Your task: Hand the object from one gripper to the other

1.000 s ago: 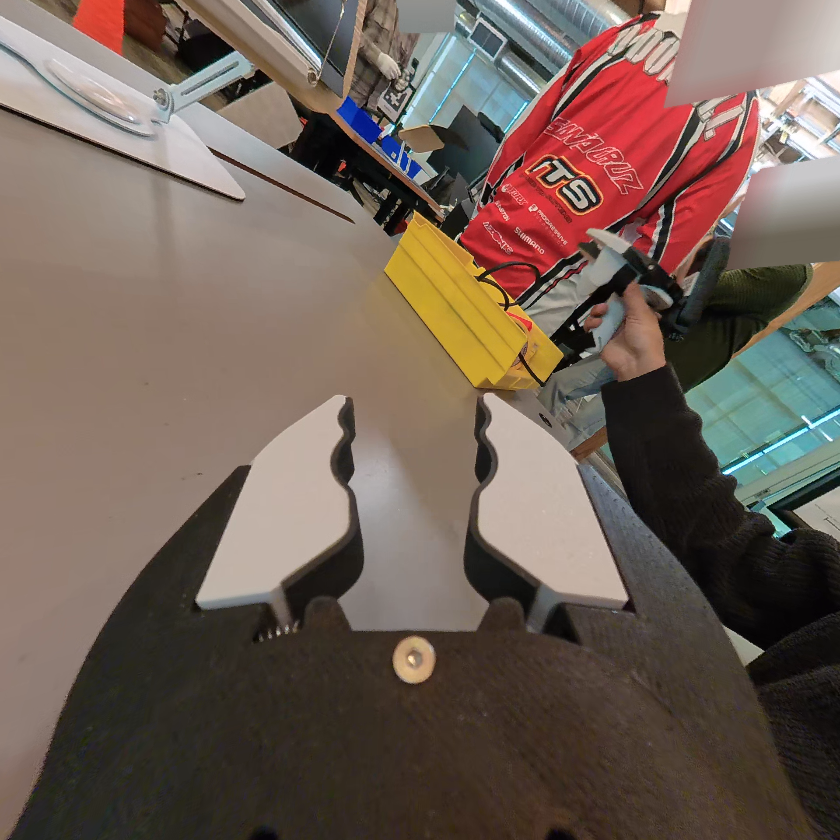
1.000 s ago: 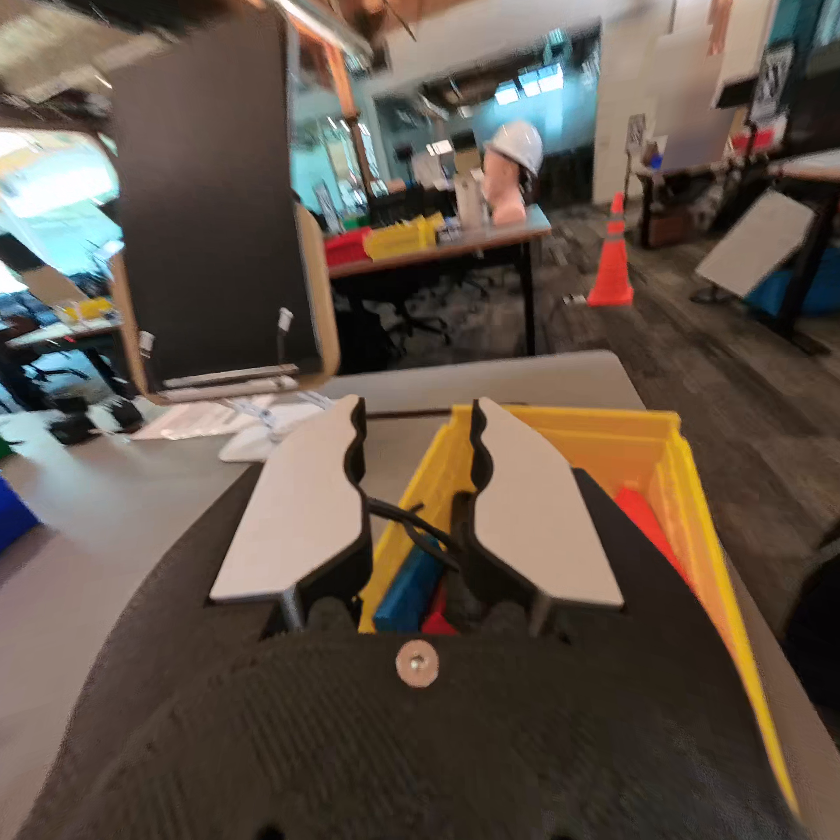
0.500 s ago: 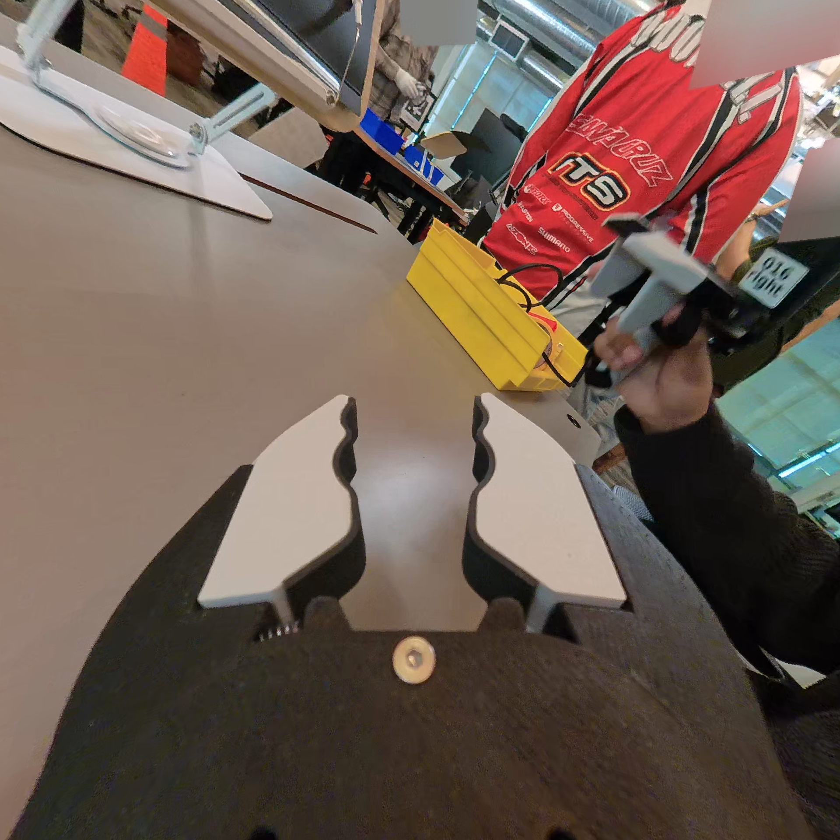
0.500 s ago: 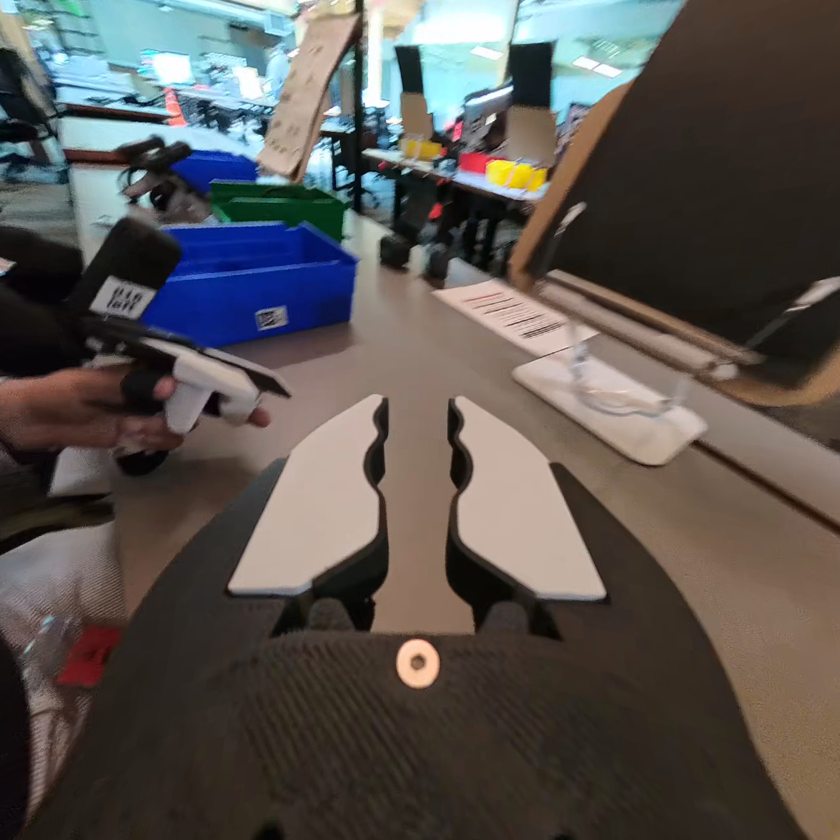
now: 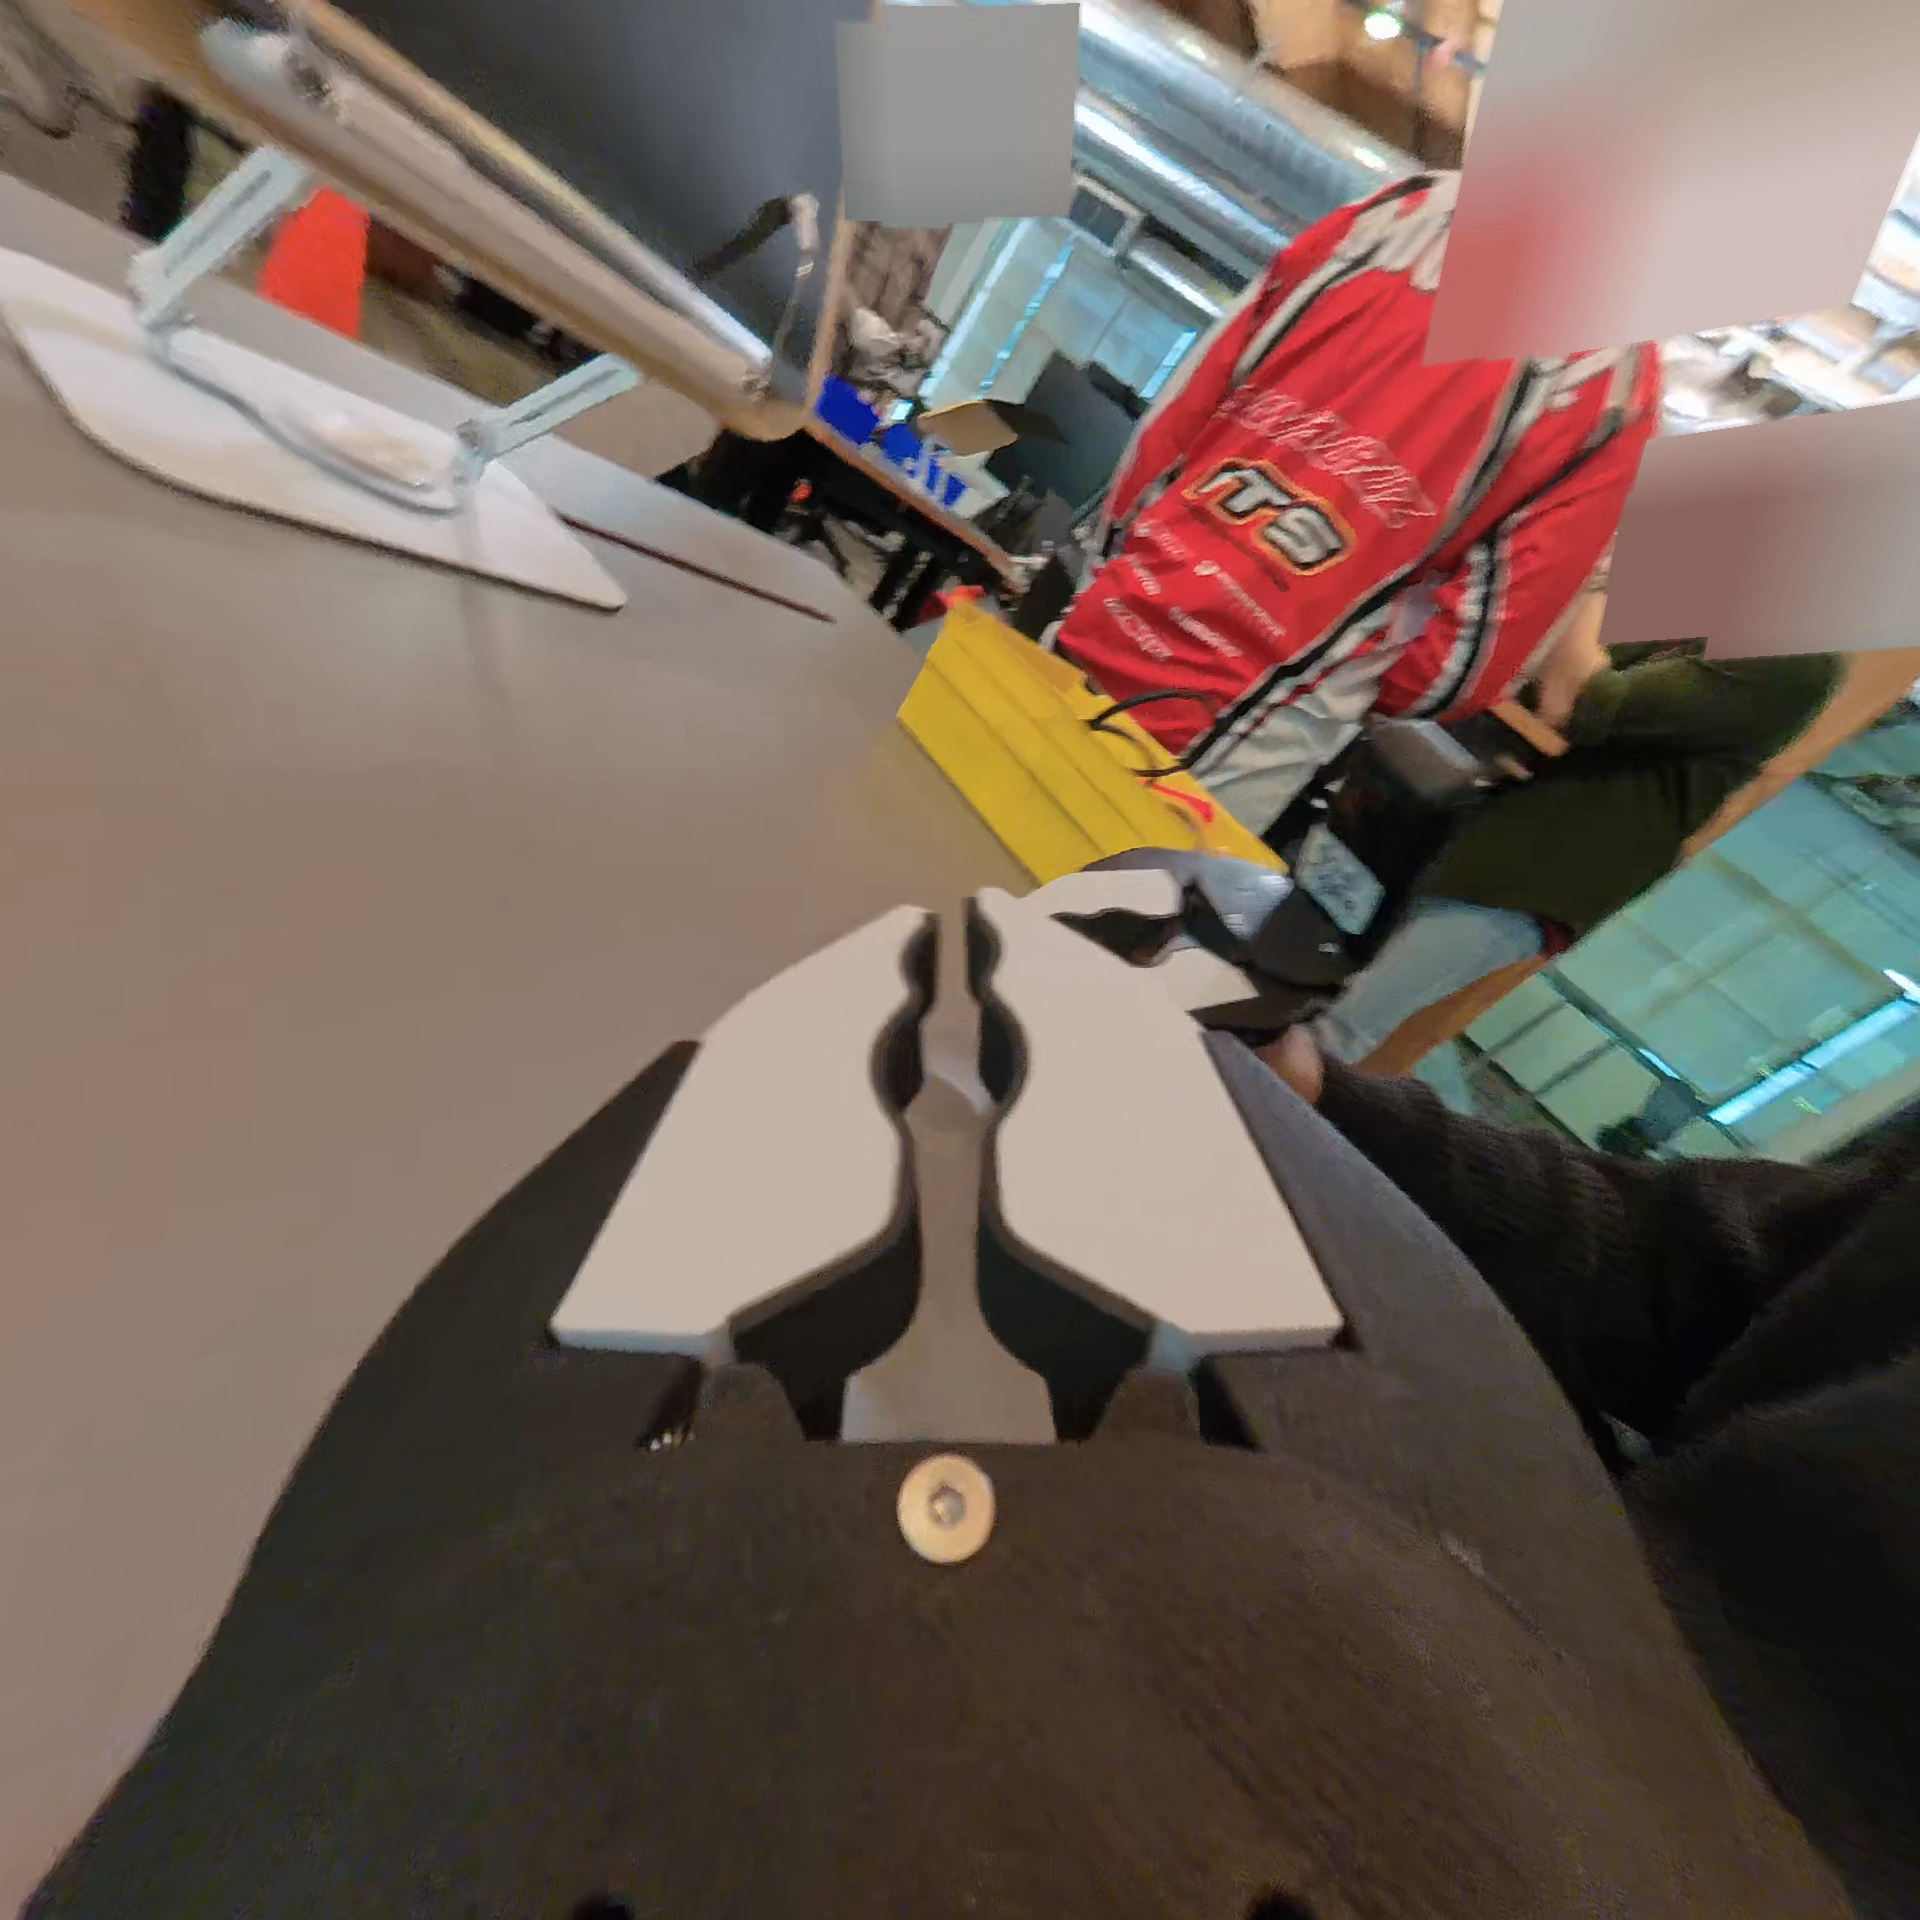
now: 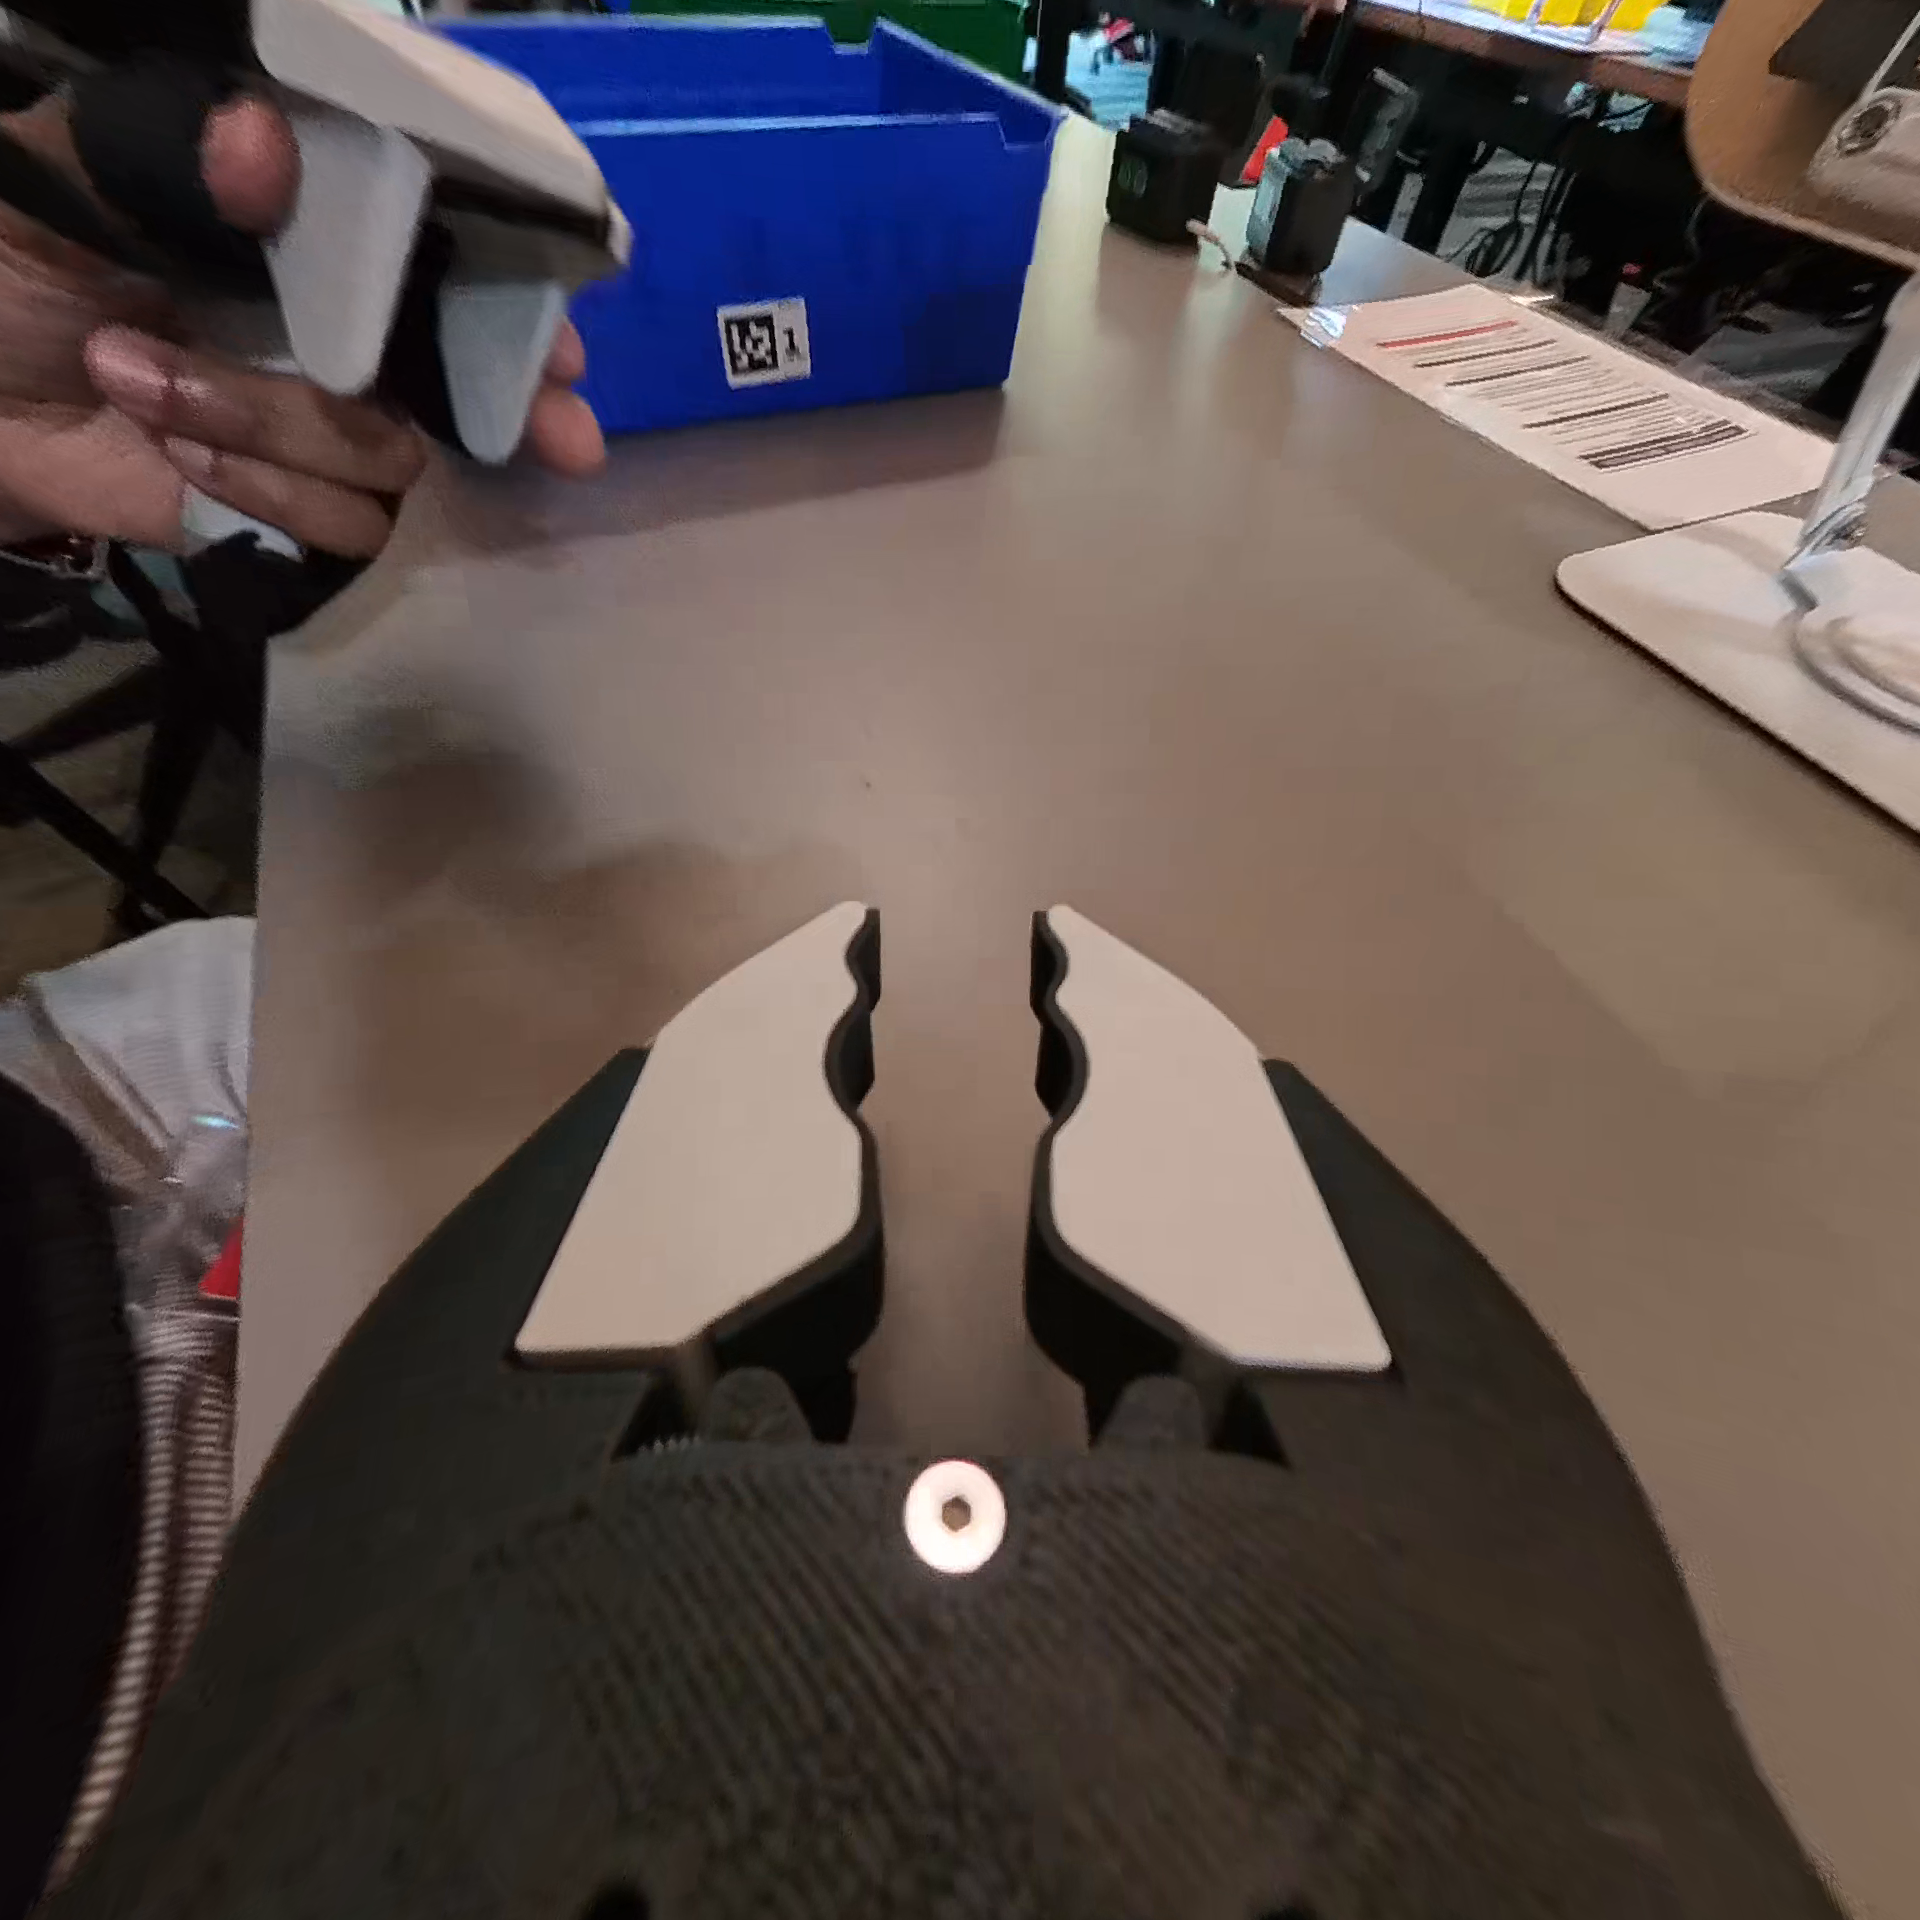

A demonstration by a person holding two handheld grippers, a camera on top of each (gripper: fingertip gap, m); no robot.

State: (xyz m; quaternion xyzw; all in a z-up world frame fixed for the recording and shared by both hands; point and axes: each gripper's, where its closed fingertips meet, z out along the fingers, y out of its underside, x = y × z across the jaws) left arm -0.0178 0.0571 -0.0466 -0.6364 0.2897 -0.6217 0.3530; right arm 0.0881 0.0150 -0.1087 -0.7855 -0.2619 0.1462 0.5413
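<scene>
Left gripper [image 5: 951, 935] is hovering nearly closed on nothing, right gripper [image 6: 954, 925] is gaping empty over the table [image 6: 1195, 727], so the handover isn't yet starting.

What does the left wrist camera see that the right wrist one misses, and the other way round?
Only the left wrist view shows the yellow bin and a person in a red jersey. Only the right wrist view shows the blue bin and a printed sheet. Both show the grey table, the white stand base and both empty grippers: left gripper nearly shut, right gripper open.
</scene>
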